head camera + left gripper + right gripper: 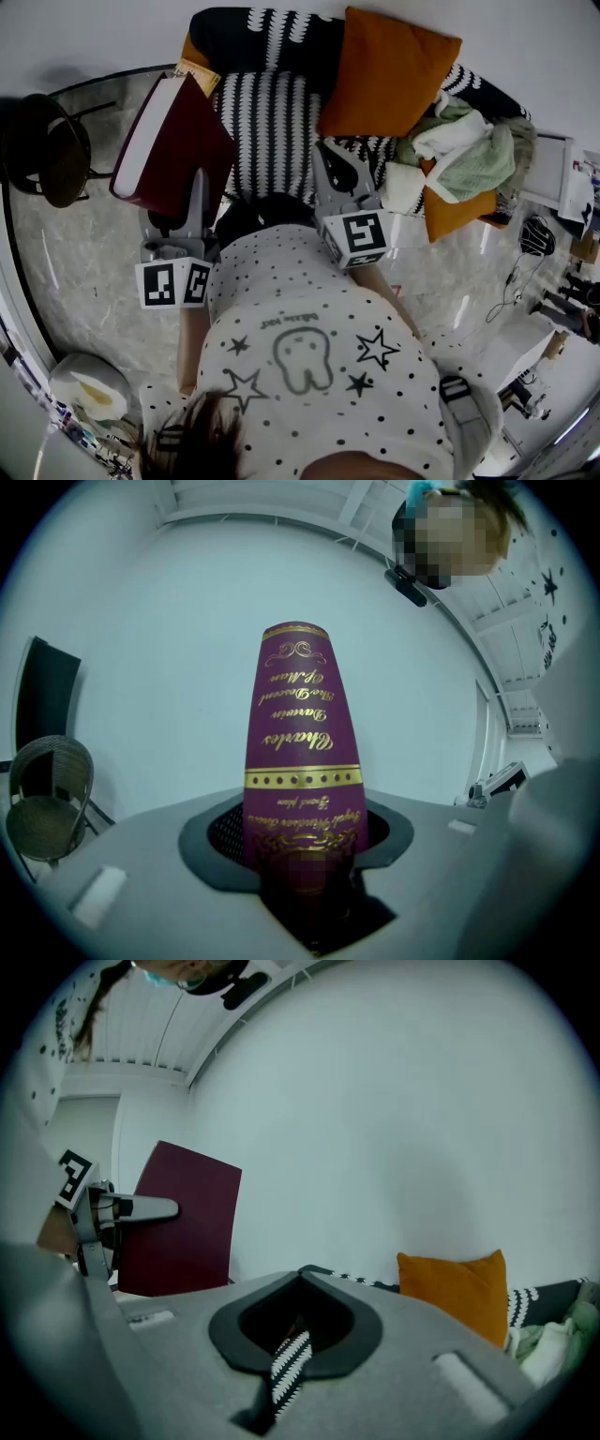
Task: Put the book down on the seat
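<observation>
The person's dotted shirt [309, 356] fills the near part of the head view and hides both forearms and the seat's front edge. Just past it, the left tongs [197, 183] are clamped on the lower end of the book [173, 141]. The pads themselves cannot be made out in the left gripper view, where the dark red spine stands upright between the jaws and its gold lettering reads upside down. The book is held tilted in the air, with its white page edges turned to the left. It hangs over the floor [84, 244] beside the seat's left end and does not touch the seat.

The right tongs [328, 155] are clenched and empty, well apart from the book. They hover over the striped seat [272, 122], whose stripes show through the slit between the jaws.

The seat's middle is bare. Farther back an orange cushion [386, 75] leans against the backrest. A heap of cloth [464, 150] covers the seat's right end. A dark chair [47, 150] stands off to the left, cut by the picture's edge.
</observation>
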Motion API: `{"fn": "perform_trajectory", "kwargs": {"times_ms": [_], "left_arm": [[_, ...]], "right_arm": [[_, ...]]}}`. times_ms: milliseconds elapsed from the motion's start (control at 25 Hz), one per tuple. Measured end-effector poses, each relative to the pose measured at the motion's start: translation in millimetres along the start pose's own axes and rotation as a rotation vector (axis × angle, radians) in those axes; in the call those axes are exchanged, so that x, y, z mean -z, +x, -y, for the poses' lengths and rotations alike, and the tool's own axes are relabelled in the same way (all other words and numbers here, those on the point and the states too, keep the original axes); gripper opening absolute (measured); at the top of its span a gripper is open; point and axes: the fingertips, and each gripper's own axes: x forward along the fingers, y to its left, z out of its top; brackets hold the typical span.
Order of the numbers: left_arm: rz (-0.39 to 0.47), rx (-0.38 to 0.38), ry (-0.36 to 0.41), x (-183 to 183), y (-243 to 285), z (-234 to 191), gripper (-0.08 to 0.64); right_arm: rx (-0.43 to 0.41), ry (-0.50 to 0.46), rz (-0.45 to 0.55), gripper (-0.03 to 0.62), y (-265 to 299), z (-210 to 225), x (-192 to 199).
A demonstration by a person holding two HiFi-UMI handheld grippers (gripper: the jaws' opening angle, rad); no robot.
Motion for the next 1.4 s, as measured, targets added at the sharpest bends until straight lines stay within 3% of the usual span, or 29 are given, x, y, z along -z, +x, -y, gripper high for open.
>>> {"fn": "perform_trajectory", "kwargs": {"times_ms": [280, 560, 1160, 1400], "left_arm": [[-0.061, 0.016, -0.014, 9, 16, 14, 0.227], [-0.104, 0.094, -0.014, 15, 30, 10, 0.227], [-0.079, 0.211, -0.016, 0, 61, -5, 0.227], [-0.074, 0.215, -0.01, 0, 62, -3, 0.227]], "right_arm": [[-0.032, 0.048, -0.035, 0.002, 8, 5, 4], [0.056, 0.079, -0.034, 0.002, 10, 8, 6], [0.185, 0.038, 0.03, 0.002, 15, 15, -24], [0.203, 0.047, 0.033, 0.002, 14, 22, -20]]}}
